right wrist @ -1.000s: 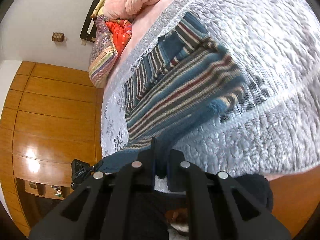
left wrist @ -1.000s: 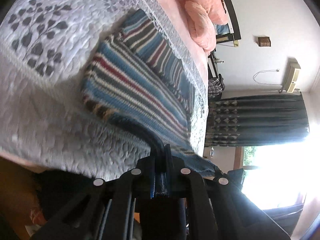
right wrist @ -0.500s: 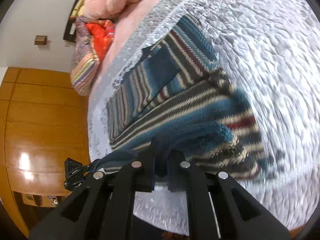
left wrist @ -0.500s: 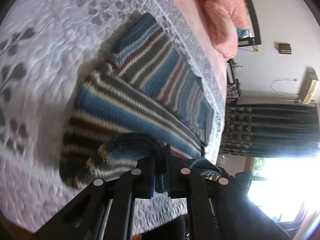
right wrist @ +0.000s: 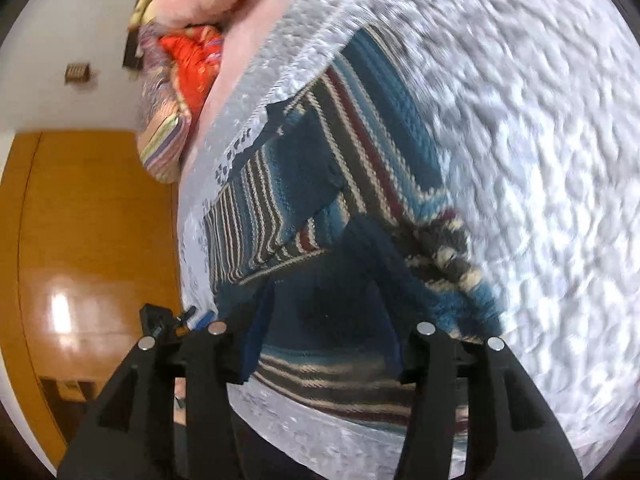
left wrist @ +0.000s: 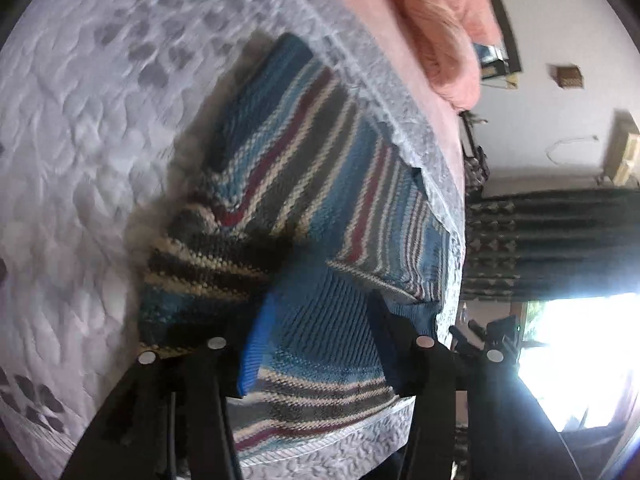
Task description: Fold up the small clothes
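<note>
A striped knitted sweater (left wrist: 304,184) in blue, grey, cream and maroon lies folded over itself on the white quilted bedspread (left wrist: 80,120). My left gripper (left wrist: 316,340) stands open just above the sweater's near fold, its jaws spread wide with knit showing between them but not held. In the right wrist view the same sweater (right wrist: 360,168) lies below my right gripper (right wrist: 324,336), which is also open, its fingers (right wrist: 256,344) straddling the dark blue near edge. A bunched sleeve cuff (right wrist: 448,248) sticks out at the sweater's right side.
Pink pillows (left wrist: 444,28) and an orange and striped cushion (right wrist: 176,80) lie at the head of the bed. A wooden wardrobe (right wrist: 80,240) stands to the left, dark curtains (left wrist: 552,240) and a bright window (left wrist: 580,352) to the right. The bed's near edge (left wrist: 320,452) runs just below the grippers.
Both grippers carried the sweater's near edge forward over the garment, then opened and let it go. The fold now lies on the sweater.
</note>
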`<state>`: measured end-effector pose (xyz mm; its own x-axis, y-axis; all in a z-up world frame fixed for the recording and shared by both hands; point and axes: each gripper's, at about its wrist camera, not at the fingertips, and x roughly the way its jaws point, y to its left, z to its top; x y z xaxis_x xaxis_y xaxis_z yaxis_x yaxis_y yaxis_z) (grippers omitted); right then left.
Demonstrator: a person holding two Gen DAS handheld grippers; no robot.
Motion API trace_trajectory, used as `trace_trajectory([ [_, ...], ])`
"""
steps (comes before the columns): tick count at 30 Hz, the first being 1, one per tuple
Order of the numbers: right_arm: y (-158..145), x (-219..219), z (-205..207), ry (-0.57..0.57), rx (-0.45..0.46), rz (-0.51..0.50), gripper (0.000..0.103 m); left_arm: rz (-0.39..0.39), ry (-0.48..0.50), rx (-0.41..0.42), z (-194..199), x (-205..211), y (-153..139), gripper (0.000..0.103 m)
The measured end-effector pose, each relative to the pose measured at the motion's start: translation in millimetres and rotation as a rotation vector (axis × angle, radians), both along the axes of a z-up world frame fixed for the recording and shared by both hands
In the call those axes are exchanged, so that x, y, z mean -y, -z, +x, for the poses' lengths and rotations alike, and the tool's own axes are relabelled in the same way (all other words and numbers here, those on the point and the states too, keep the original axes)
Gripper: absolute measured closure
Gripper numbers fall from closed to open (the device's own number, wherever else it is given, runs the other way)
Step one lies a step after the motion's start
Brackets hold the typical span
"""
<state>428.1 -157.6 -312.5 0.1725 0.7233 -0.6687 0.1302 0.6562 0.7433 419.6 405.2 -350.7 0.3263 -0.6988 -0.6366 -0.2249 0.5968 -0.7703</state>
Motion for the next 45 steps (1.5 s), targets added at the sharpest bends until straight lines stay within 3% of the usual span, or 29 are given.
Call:
trace_trajectory([
  [5,3,-6,5,-0.124,0.060,-0.164,0.054,0.134,0.089,0.050,5,4,-1,0.054],
  [8,16,-18,6,-0.183,0.054,-0.207,0.054,0.202,0.148,0.060,12,14,0,0.054],
  [13,29,-32,14,-0.241,0.068,-0.262,0.055,0.274,0.231,0.051,27,29,6,0.054],
  [18,39,-45,18,-0.304,0.075,-0.307,0.056,0.298,0.277,0.022,30,33,20,0.054],
  [20,38,-48,16,-0.320,0.083,-0.312,0.065,0.320,0.298,0.034,30,38,19,0.057],
  [21,37,-50,15,-0.324,0.092,-0.326,0.076,0.332,0.304,0.039,32,41,19,0.076],
  [22,35,-51,13,-0.329,0.117,-0.353,0.082,0.330,0.313,0.038,31,43,19,0.088],
  [23,33,-53,12,-0.330,0.129,-0.358,0.091,0.330,0.315,0.039,31,44,18,0.092],
  [28,9,-50,-3,-0.303,0.205,-0.350,0.095,0.335,0.308,0.139,18,49,-9,0.094],
  [37,-60,-47,-21,-0.261,0.360,-0.376,0.095,0.303,0.252,0.357,-6,36,-90,0.094],
  [41,-94,-40,-5,-0.217,0.436,-0.400,0.095,0.336,0.233,0.415,7,29,-121,0.094],
  [45,-118,-40,28,-0.188,0.502,-0.443,0.095,0.372,0.218,0.447,43,27,-144,0.094],
])
